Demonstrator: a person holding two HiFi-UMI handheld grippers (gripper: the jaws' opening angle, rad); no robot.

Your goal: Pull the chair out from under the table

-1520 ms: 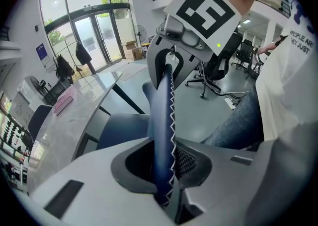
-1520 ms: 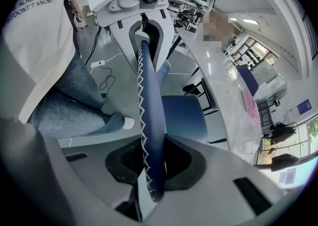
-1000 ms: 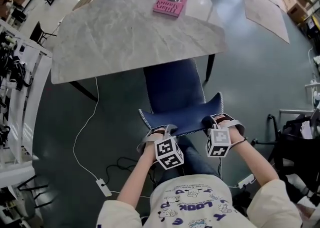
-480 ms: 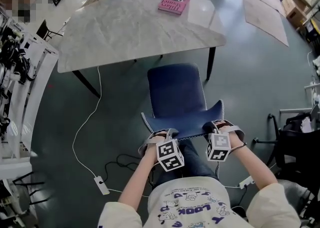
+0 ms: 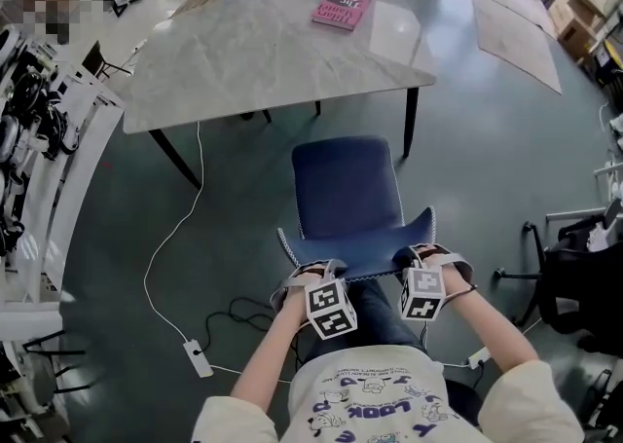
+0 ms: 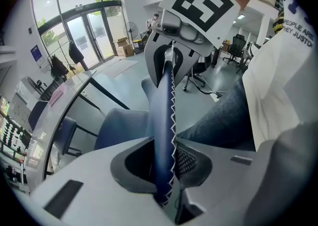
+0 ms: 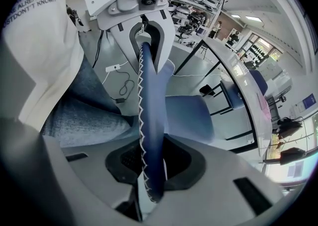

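Chair [image 5: 346, 188] first: it is blue, and its seat stands just out from under the table [image 5: 243, 61]. Its back faces the person. Both grippers are pinched tight on the top of the chair back [image 5: 355, 248]. The left gripper [image 5: 310, 268] has the left corner and the right gripper [image 5: 422, 258] has the right corner. Up close, the stitched edge [image 6: 166, 120] sits right between the jaws.

A pink book [image 5: 342, 11] lies far off on the table. A white cable [image 5: 161, 256] runs over the floor at the left.

What could go wrong? The chair back is very near the person's legs [image 5: 365, 310], so more pulling may bump them. The edge is thin, so a hard tug could slip it out. Pulling only at the top could tip the chair.
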